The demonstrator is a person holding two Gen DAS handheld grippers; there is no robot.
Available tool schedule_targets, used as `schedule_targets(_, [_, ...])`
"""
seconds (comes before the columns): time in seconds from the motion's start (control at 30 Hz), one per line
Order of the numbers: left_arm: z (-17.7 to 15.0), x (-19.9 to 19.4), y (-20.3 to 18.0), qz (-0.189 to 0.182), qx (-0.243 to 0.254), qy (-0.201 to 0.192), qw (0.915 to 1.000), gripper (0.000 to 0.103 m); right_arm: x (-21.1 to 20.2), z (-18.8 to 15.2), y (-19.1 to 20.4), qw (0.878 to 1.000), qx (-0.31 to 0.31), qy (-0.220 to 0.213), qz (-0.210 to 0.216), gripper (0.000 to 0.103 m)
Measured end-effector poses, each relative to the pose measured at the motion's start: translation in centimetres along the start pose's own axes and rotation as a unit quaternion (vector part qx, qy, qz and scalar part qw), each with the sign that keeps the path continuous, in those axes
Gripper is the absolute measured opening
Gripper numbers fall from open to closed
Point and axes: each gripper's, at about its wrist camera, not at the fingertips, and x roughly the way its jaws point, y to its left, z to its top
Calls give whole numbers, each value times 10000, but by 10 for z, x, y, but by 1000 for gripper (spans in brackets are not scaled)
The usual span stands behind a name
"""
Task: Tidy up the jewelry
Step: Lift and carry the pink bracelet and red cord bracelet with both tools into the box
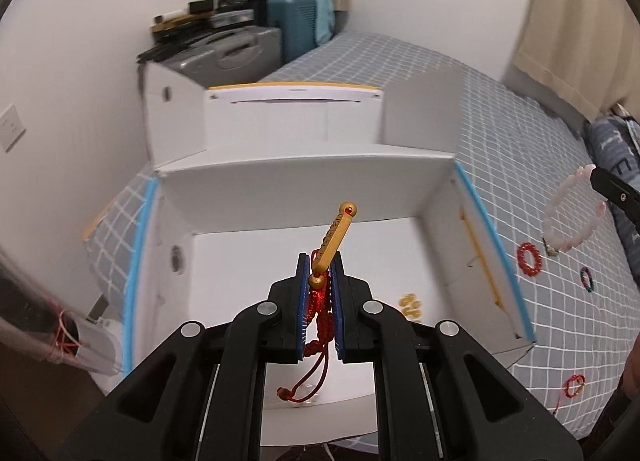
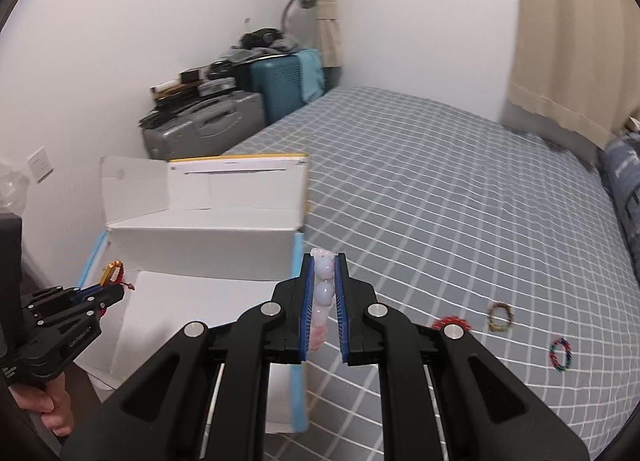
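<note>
**Both tongs carry jewelry at the open box**

The left tongs (image 1: 320, 261) are closed narrow on a red braided cord bracelet with a gold bar charm (image 1: 332, 237); the gold bar sticks up and tilts right past the fingertips, and the red cord ends dangle below. They hang over the open white cardboard box with blue-taped edges (image 1: 280, 185), which sits on the bed with the grey checked cover (image 1: 500, 133). Inside the box, on its floor to the right, lies a small cluster of yellow beads (image 1: 411, 305).

The right tongs (image 2: 324, 261) are closed narrow on a pale pink bead bracelet (image 2: 323, 293), held above the box's right wall; the bracelet hangs in a loop from them in the left wrist view.

On the bed cover right of the box lie a red bead ring (image 2: 451, 321), an olive and red bead bracelet (image 2: 501, 316), a multicoloured bead bracelet (image 2: 559, 353) and, nearer, a small red cord bracelet (image 1: 574, 385).
</note>
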Motion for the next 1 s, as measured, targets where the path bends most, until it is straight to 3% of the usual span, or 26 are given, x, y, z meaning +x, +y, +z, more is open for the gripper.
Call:
schedule_targets(0.27, [-12, 7, 25, 119, -191, 96, 9997, 10, 12, -3, 41, 9993, -189, 36, 319, 10])
schedule_targets(1.0, [-51, 68, 56, 236, -502, 654, 9963, 11, 112, -85, 110, 9876, -530, 1437, 339, 10])
